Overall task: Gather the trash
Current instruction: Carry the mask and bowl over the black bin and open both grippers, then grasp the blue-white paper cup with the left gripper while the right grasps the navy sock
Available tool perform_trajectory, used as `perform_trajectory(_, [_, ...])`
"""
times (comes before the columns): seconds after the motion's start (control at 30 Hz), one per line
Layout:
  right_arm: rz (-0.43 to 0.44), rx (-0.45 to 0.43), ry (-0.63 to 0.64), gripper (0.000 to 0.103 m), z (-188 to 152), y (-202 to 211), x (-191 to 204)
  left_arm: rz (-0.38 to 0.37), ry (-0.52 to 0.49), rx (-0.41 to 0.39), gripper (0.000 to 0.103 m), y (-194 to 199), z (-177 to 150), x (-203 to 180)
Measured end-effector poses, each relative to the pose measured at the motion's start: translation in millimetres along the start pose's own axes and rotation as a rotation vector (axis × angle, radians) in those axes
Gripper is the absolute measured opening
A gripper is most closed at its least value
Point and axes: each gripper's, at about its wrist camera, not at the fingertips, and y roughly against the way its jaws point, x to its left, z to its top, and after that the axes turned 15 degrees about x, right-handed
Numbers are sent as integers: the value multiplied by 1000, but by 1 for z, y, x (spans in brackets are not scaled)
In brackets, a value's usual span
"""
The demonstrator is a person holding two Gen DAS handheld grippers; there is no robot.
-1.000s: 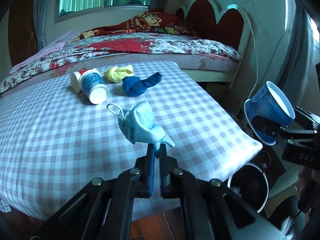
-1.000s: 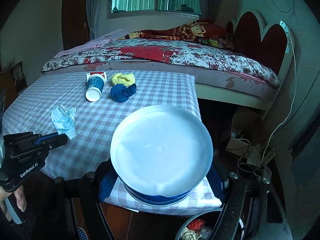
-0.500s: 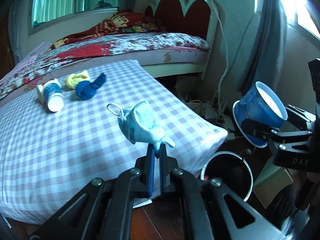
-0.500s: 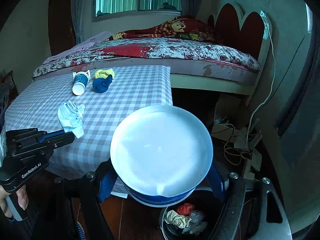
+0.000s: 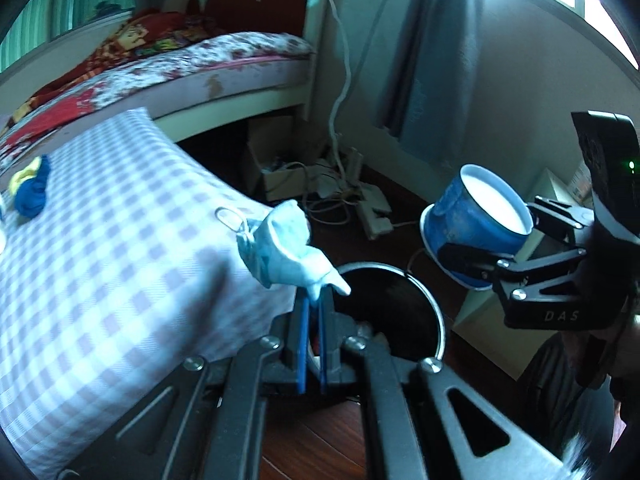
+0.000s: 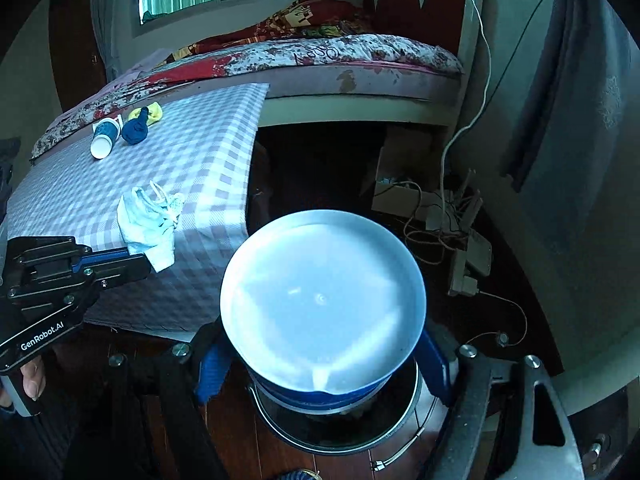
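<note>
Left wrist view: the left tool [image 5: 313, 300], at lower centre, is closed on a crumpled pale-blue face mask with white ear loops [image 5: 280, 248], held in the air at the corner of the checked-cloth counter [image 5: 120, 248] and beside the near rim of the round black waste bin with a metal rim [image 5: 400, 304] on the dark wood floor. At centre right the right tool [image 5: 472, 264] grips a blue paper cup with a white inside [image 5: 476, 216], above and right of the bin.

Right wrist view: the cup fills the lower centre, with the bin's rim showing directly beneath it.

Judgement: both pieces are about to be dropped. Release each only when it sits over the dark opening; the mask looks short of centre, and its loose loops could catch on the rim or counter corner. Open room lies right of the counter edge; cables and a power strip [image 6: 468, 256] crowd the floor beyond the bin. A second paper cup [image 6: 105, 136], a blue bundle [image 6: 134, 132] and a yellow bundle [image 6: 154, 112] remain at the upper left.
</note>
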Motion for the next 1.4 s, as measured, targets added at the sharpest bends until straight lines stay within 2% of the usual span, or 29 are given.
perform_trajectory(0.33, [2, 113, 23, 80, -33, -37, -36, -133, -109, 129, 4, -53, 2, -41])
perform_trajectory(0.43, [10, 151, 55, 80, -39, -54, -39, -144, -138, 169, 4, -69, 0, -48])
perform_trajectory(0.6, [36, 213, 97, 80, -41, -82, -42, -186, -125, 224, 5, -90, 5, -44])
perform_trajectory(0.63, [36, 219, 104, 81, -41, -87, -43, -203, -118, 227, 9, -93, 5, -42])
perform_trajectory(0.7, [32, 219, 119, 86, -41, -99, -45, -181, -88, 240, 57, -101, 4, -38])
perform_trajectory(0.73, [7, 250, 105, 102, -42, -109, -48, -154, -56, 243, 92, -104, 2, -34])
perform_trajectory(0.77, [-25, 274, 89, 102, -44, -117, -52, -139, -27, 236, 97, -105, 1, -30])
perform_trajectory(0.87, [-61, 279, 34, 102, -52, -119, -62, -34, 38, 223, 98, -102, -6, -18])
perform_trajectory(0.97, [-69, 268, -6, 102, -57, -114, -67, 24, 73, 200, 98, -97, -12, -9])
perform_trajectory(1.4, [-77, 173, -44, 102, -43, -76, -46, 84, 94, 119, 101, -49, -14, 1])
